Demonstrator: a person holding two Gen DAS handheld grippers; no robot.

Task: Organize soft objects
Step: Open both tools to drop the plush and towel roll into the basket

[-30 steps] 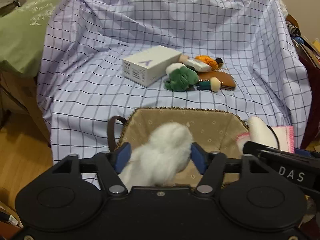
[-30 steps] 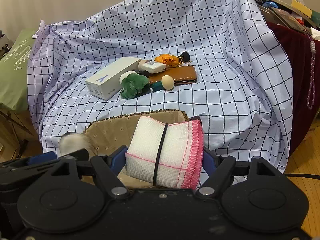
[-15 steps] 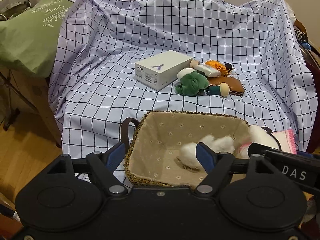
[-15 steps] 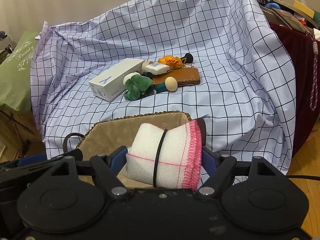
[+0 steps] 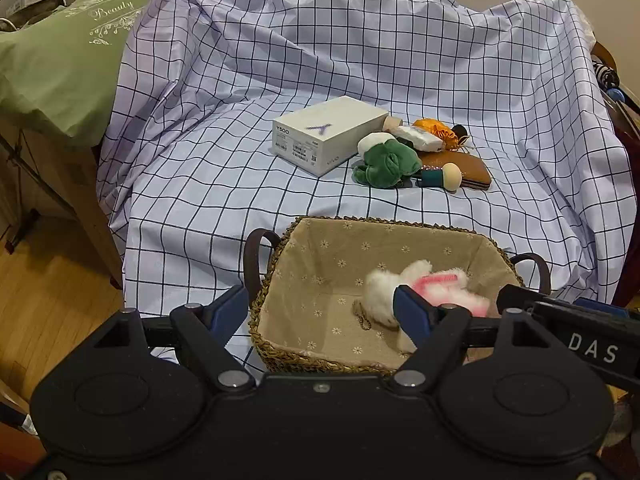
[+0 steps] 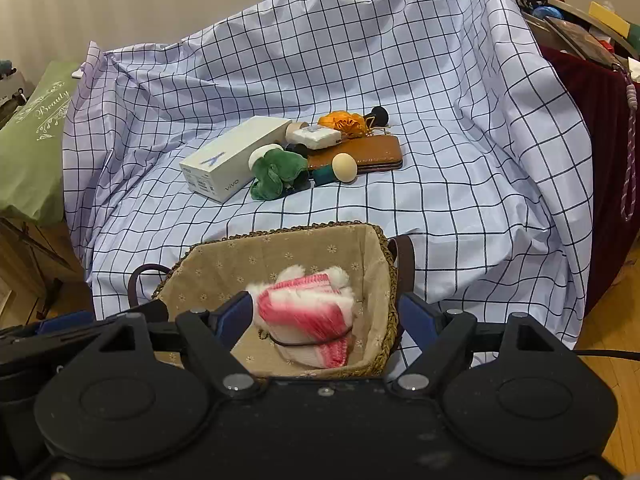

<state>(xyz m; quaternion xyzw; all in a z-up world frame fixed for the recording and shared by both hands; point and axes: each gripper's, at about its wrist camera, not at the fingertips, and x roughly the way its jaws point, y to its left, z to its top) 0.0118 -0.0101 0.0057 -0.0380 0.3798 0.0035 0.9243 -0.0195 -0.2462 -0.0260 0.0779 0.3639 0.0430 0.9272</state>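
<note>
A woven basket (image 5: 380,222) (image 6: 288,230) with a tan lining stands at the near edge of the checked cloth. In it lies a white fluffy toy (image 5: 380,292), with a pink-edged white cloth roll (image 6: 312,316) (image 5: 440,280) partly on top of it, blurred. My left gripper (image 5: 320,312) hovers over the basket's near left, its jaws opening with nothing between them. My right gripper (image 6: 326,314) is above the cloth roll, jaws opening, pads clear of it. A green plush frog (image 5: 386,160) (image 6: 276,172) and an orange soft piece (image 5: 436,130) (image 6: 344,120) lie farther back.
Beside the frog lie a white box (image 5: 328,132), a brown wallet (image 5: 460,168), a small white packet (image 6: 316,136) and a round-headed wooden figure (image 5: 440,176). A green bag (image 5: 60,64) sits at the left, a dark red drape (image 6: 600,140) at the right, and wooden floor lies below.
The left gripper let go of the white fluffy toy, which now lies in the basket. The right gripper let go of the cloth roll, which dropped onto it. Both jaws widened.
</note>
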